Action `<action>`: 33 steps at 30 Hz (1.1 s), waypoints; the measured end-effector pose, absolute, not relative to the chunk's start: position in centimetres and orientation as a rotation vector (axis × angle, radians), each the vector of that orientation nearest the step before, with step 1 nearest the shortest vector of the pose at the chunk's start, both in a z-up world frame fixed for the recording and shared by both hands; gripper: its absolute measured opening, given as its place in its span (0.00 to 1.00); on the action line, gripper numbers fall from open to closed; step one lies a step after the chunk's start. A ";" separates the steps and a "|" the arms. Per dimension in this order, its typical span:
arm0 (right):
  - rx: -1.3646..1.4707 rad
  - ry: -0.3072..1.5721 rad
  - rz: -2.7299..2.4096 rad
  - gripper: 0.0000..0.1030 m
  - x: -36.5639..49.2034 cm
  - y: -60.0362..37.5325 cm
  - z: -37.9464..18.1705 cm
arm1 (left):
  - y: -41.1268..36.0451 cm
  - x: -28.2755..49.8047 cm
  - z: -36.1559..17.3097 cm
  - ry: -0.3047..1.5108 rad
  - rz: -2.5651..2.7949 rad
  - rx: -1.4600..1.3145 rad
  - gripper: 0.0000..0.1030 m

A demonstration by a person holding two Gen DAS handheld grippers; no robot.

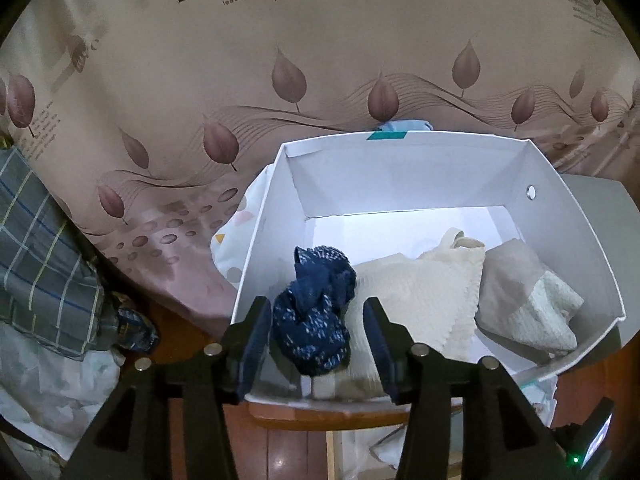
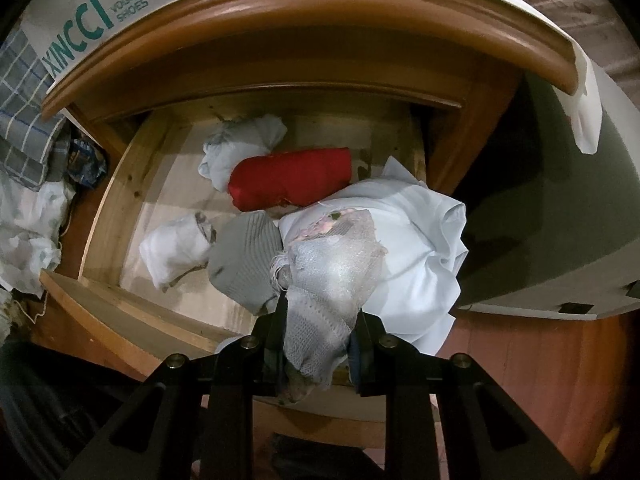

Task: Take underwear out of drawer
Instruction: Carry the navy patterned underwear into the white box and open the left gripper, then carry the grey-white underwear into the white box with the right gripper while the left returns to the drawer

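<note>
In the left wrist view my left gripper (image 1: 316,340) is open over the near end of a white cardboard box (image 1: 576,240). A dark blue patterned underwear (image 1: 316,312) lies between its fingers, which stand apart from the cloth. Cream (image 1: 420,288) and beige (image 1: 516,276) garments lie beside it in the box. In the right wrist view my right gripper (image 2: 320,328) is shut on a pale grey-white lacy underwear (image 2: 332,276) above the open wooden drawer (image 2: 132,184). A red garment (image 2: 290,178), a grey one (image 2: 246,258), white ones (image 2: 176,250) and a light blue cloth (image 2: 416,236) lie in the drawer.
A leaf-printed bedsheet (image 1: 280,60) hangs behind the box. A plaid cloth (image 1: 36,260) lies at left. The box stands on a wooden cabinet top (image 2: 320,16), above the drawer. A grey-green box (image 2: 560,220) stands at right.
</note>
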State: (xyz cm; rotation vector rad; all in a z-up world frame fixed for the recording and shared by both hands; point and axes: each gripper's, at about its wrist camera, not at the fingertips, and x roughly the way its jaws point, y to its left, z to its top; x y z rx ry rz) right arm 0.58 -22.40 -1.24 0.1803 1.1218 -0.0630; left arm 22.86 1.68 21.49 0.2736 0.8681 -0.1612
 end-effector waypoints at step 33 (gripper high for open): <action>0.112 0.898 -0.044 0.21 -2.0 -21.3 11.1 | 7.9 8.9 10.5 0.868 0.001 0.272 0.52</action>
